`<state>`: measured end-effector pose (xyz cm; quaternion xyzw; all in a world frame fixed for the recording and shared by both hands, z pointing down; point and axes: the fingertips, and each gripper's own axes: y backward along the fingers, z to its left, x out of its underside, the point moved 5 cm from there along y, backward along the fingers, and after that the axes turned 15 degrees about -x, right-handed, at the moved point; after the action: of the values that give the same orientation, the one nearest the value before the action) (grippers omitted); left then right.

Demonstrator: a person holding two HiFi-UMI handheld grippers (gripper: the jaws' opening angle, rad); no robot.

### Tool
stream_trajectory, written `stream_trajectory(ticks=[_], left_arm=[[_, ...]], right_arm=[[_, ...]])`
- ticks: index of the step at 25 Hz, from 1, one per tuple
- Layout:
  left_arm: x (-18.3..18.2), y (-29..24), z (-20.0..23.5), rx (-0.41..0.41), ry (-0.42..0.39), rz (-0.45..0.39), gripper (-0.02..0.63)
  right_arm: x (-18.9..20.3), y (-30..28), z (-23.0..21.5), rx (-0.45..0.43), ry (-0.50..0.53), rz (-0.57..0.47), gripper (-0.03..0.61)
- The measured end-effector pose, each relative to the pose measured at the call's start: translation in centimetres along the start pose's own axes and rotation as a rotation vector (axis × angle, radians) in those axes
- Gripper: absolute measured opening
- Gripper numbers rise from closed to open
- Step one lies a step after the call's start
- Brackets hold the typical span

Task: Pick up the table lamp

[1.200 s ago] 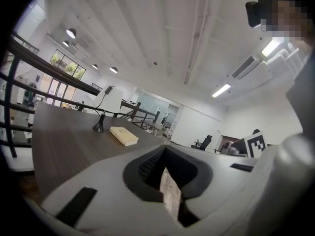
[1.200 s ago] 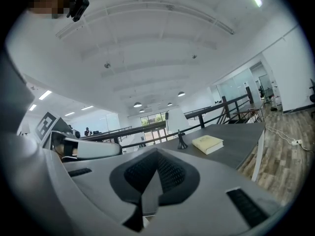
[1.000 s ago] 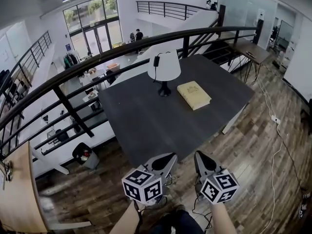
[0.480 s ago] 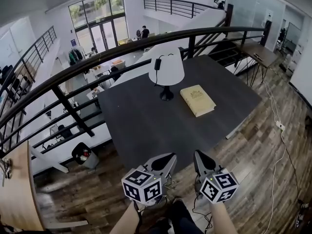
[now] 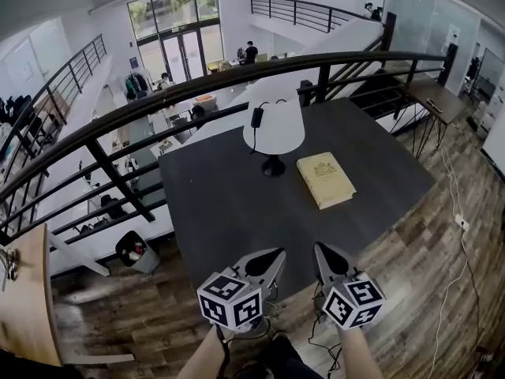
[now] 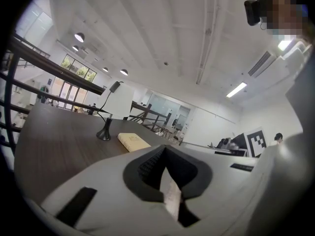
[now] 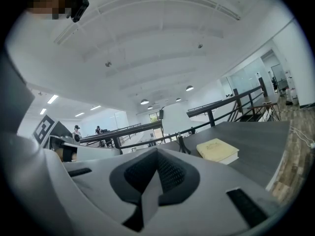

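table lamp stood upright near the far side of the dark table. it had a white shade on a thin black stem, with a cord and its switch hanging at the shade's left, and the black railing ran just behind it. a tan book lay just beside the base on the right; no contact between them could be made out. compared with a second ago, the lamp, book and table had slid lower in the head view and looked larger. the near table edge had come up to the tools, so the person had evidently walked forward. the left gripper and the right gripper were side by side at that near edge. both had their jaws closed together with nothing between them, and both were well apart from the lamp. this looked like the approach: the lamp was untouched, and the jaws would likely have to open and reach across the table before any grasp on the stem.
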<state>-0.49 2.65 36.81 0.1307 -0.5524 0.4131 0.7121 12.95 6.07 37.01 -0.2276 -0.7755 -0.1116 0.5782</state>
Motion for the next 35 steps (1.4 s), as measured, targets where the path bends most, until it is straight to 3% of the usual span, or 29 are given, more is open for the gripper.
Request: stream_trajectory(ticks=[9, 20, 35], left_arm=[[-1.5, -4.0, -0.1, -0.05, 0.002, -0.023, 0.026], [-2.9, -5.5, 0.1, -0.09, 0.002, -0.038, 0.026], [-3.7, -9.8, 3.8, -0.083, 0.027, -0.016, 0.026]], right_arm=[[-1.5, -1.8, -4.0, -0.055, 0.001, 0.004, -0.005], [-2.0, -3.5, -5.5, -0.089, -0.018, -0.001, -0.005], [-1.6, -8.0, -8.6, -0.08, -0.026, 0.031, -0.005]])
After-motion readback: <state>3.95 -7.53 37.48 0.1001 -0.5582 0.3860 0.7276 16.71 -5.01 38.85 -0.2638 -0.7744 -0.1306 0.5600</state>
